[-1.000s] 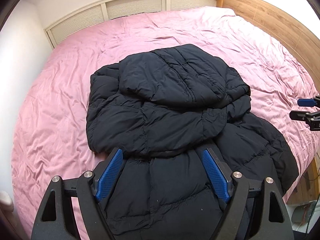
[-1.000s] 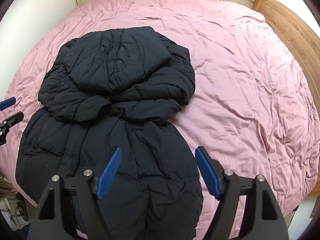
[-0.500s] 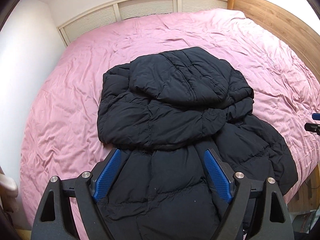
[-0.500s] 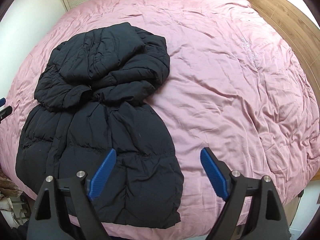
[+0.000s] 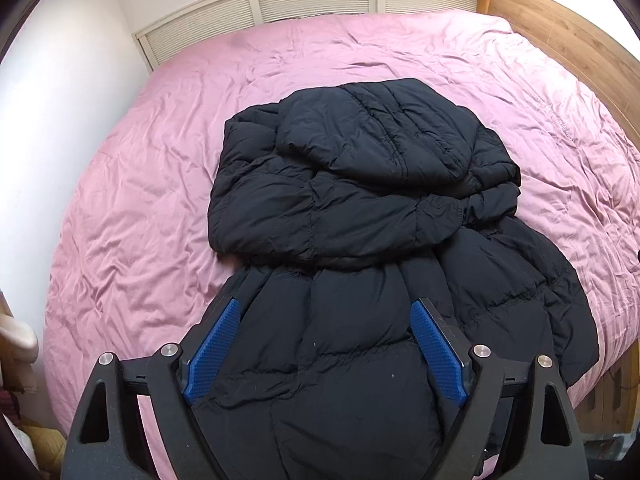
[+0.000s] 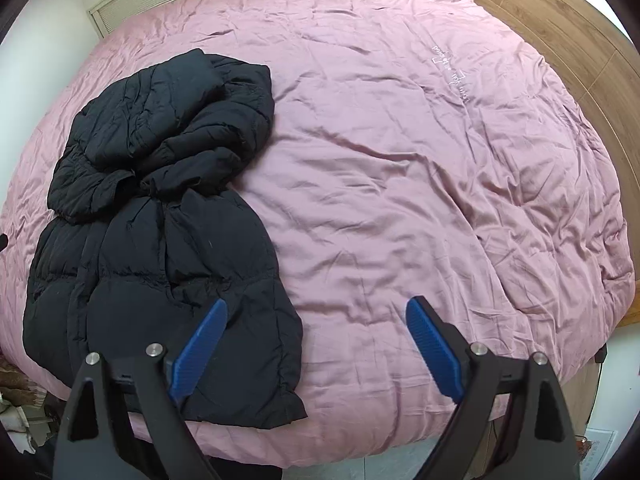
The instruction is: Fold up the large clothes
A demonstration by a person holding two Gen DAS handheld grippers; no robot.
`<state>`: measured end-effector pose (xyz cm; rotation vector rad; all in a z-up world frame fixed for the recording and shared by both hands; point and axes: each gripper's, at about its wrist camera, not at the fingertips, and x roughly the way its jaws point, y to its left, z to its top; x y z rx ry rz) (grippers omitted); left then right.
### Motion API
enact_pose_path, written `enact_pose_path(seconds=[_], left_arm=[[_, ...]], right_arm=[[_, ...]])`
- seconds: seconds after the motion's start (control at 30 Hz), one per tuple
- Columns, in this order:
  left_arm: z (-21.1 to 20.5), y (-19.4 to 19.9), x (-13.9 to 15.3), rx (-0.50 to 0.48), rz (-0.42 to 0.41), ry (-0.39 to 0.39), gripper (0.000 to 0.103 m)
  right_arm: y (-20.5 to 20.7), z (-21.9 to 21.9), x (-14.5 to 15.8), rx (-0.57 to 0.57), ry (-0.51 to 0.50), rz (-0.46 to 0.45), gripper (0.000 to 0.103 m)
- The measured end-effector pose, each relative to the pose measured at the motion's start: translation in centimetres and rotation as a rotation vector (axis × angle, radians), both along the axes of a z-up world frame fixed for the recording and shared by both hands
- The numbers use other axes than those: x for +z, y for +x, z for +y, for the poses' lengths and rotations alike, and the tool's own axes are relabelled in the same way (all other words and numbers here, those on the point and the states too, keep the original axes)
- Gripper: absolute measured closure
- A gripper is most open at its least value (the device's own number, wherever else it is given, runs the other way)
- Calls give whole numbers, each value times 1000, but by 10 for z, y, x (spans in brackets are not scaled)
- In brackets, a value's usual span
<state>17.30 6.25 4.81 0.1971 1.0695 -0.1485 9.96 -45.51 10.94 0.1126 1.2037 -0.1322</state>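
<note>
The left gripper (image 5: 324,348) is hanging at the bottom centre of its view with its jaws spread wide and nothing pinched, its blue pads (image 5: 212,354) framing the lower body of the black puffer jacket (image 5: 352,216), which is filling the middle of the frame beneath it. The right gripper (image 6: 316,348) is likewise standing open at the bottom of its view, its jaws having just been widening with nothing between them; its left pad is showing over the jacket's lower right hem, while its right pad is showing over bare pink duvet (image 6: 420,184). In that view the jacket (image 6: 160,232) is lying in the left half of the frame, hood end toward the upper left, a sleeve folded across its middle, hem reaching the near edge of the bed. Around it, the wrinkled duvet is covering the whole bed, a wooden headboard (image 5: 568,36) is running along the upper right, and white louvred panels (image 5: 304,4) are lining the top. Nothing is lying between either gripper and the jacket. Compared with a second ago, the right gripper's view is now showing the jacket much further left, and the other gripper is barely peeking in at either view's edge.
</note>
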Motion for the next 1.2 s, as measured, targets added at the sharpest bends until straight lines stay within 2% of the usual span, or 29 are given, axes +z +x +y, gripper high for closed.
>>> enact_pose_path(seconds=[0.3,0.47,0.63,0.73,0.83,0.97,1.2], left_arm=[[57,-16,-18,130,76,37,16],[102,-20,-27,258,117,46,13],[148,-31,-33,377,147,6,12],[167,-38,-41,417,176,-16,10],[177,-42,-57,433,211,-25,10],[191,-49,-80,475,247,-87,10],[218,-50,-125,473,303,-179,10]], right_arm=[[-19,-14,-16,-46,52,0,11],[-29,-13,-28,-52,73,14,11],[-34,-15,-34,-64,106,10,11],[-36,-14,-43,-72,137,23,11],[-37,-9,-58,-68,180,50,11],[-39,3,-82,-47,215,97,10],[-37,25,-117,6,240,206,10]])
